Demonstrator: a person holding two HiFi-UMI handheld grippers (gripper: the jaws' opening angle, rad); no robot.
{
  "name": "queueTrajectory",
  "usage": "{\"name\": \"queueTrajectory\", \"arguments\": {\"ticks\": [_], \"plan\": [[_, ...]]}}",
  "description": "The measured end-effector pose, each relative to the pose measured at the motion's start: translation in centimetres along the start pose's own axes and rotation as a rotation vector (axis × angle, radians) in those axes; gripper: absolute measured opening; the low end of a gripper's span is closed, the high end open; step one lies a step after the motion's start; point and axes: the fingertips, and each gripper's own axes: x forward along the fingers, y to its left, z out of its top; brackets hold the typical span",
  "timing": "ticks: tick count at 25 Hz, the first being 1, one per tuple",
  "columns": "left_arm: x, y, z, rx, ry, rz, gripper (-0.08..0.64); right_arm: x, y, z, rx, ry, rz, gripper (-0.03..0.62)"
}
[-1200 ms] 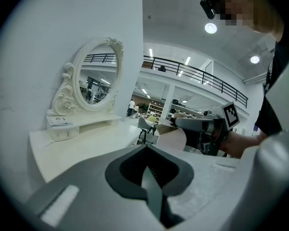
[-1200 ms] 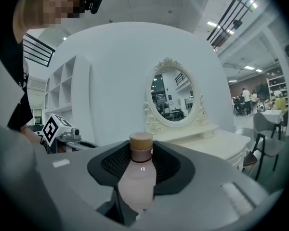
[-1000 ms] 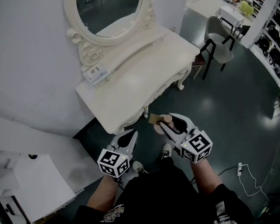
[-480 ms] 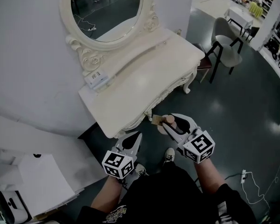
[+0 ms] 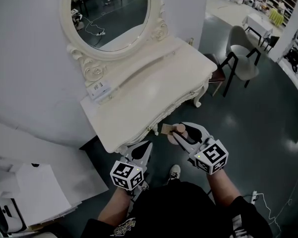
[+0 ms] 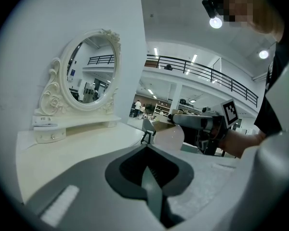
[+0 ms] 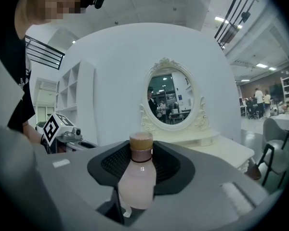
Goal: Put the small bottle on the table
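A small pale pink bottle (image 5: 178, 131) with a tan cap lies between the jaws of my right gripper (image 5: 183, 133), which is shut on its body. In the right gripper view the bottle (image 7: 137, 179) stands upright between the dark pads (image 7: 169, 165), cap toward the mirror. My left gripper (image 5: 139, 151) hovers just off the front edge of the cream dressing table (image 5: 139, 95), jaws shut with nothing in them. The left gripper view shows its jaws (image 6: 146, 149) pressed together, with the right gripper (image 6: 202, 125) and the bottle (image 6: 169, 137) to the right. Both grippers hang over the dark floor, short of the tabletop.
An oval mirror (image 5: 111, 11) in a carved frame stands at the back of the table, with a small labelled box (image 5: 100, 89) beside its base. Chairs (image 5: 241, 51) stand to the right. White shelving (image 5: 35, 192) is at the lower left. A cable (image 5: 268, 205) lies on the floor.
Both grippers have moved closer to the table's front edge along with the person. The bottle has stayed in the right gripper.
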Motion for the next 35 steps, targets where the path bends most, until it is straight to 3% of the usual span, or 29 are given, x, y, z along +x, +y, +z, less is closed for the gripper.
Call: {"name": "queueTrajectory", "arguments": {"ticks": [11,21,35], "plan": [[3.6,-1.0,0.6,-0.006,0.009,0.05,0.002,-0.7,-4.2,-0.4,0.013,-0.001,0.045,0.169],[5.3,-1.8,0.7,-0.028,0.025,0.046,0.002,-1.5,-6.4,-1.1,0.033,0.008,0.043,0.169],[7.6,2.1,3.0,-0.024,0.007,0.002,0.002,2.1,-8.0,0.8,0.029,0.012,0.002,0.169]]}}
